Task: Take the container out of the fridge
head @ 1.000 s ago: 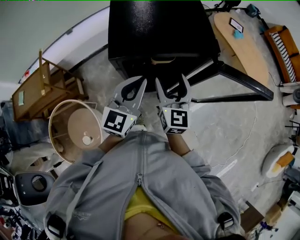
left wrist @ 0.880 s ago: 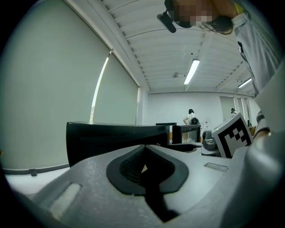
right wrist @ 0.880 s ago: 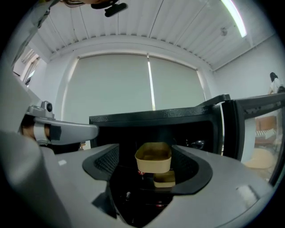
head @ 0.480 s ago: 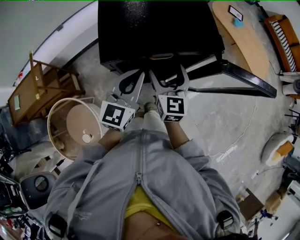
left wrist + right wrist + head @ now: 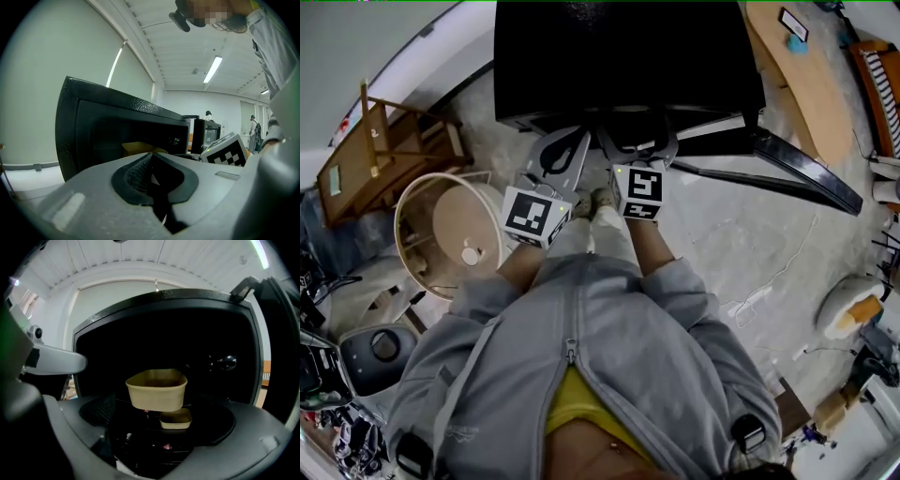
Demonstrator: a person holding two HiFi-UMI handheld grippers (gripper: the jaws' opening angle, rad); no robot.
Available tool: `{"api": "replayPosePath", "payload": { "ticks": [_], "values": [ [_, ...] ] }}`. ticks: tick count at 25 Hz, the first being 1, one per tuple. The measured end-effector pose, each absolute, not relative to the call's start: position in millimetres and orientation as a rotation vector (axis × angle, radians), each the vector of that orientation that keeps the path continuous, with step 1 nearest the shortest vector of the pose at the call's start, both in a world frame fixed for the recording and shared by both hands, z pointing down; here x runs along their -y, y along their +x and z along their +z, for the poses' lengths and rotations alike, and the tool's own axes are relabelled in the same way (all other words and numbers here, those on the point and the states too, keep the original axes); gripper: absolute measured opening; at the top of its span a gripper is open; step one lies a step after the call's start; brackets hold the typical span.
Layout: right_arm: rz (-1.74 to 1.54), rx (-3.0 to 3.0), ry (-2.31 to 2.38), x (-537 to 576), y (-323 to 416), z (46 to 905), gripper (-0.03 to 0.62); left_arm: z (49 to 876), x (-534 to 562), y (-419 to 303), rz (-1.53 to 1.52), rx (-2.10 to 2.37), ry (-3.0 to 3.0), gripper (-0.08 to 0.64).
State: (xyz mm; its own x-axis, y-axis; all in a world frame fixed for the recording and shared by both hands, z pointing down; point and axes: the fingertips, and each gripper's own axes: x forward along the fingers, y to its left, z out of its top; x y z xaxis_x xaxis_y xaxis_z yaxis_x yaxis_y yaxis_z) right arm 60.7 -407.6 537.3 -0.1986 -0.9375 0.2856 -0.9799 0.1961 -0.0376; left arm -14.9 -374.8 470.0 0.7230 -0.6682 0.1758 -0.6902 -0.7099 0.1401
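Observation:
A black fridge stands open ahead of me, its door swung out to the right. A beige container sits on a shelf inside it, with a smaller beige tub just below. My right gripper points straight at the container from the fridge mouth. Its jaws are opening wide and nothing is pressed between them. In the head view the right gripper is at the fridge's front edge. My left gripper hovers beside it, shut and empty. The left gripper sees the fridge from the side.
A round white-rimmed stand and a wooden chair are on the floor to the left. A long wooden table lies at the upper right. Cables run over the floor at the right. People stand far back in the room.
Both grippers have moved forward to the fridge opening. The right jaws have spread wider. The left gripper's jaws look the same.

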Motion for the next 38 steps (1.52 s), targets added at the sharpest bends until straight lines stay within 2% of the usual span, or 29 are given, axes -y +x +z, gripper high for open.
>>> {"api": "replayPosePath", "payload": {
  "ticks": [6, 16, 22, 38],
  "values": [
    [0.285, 2.269, 1.846, 427, 62, 548, 0.517, 481, 378, -10, 0.205, 1.103, 2.727, 0.005],
    [0.289, 2.269, 1.876, 449, 57, 551, 0.515, 484, 383, -19, 0.231, 1.171, 2.694, 0.005],
    [0.283, 2.259, 1.872, 448, 57, 549, 0.491, 485, 382, -25, 0.229, 1.198, 2.684, 0.005],
    [0.253, 2.256, 1.863, 366, 76, 501, 0.491, 452, 348, -12, 0.153, 1.221, 2.751, 0.005]
  ]
}}
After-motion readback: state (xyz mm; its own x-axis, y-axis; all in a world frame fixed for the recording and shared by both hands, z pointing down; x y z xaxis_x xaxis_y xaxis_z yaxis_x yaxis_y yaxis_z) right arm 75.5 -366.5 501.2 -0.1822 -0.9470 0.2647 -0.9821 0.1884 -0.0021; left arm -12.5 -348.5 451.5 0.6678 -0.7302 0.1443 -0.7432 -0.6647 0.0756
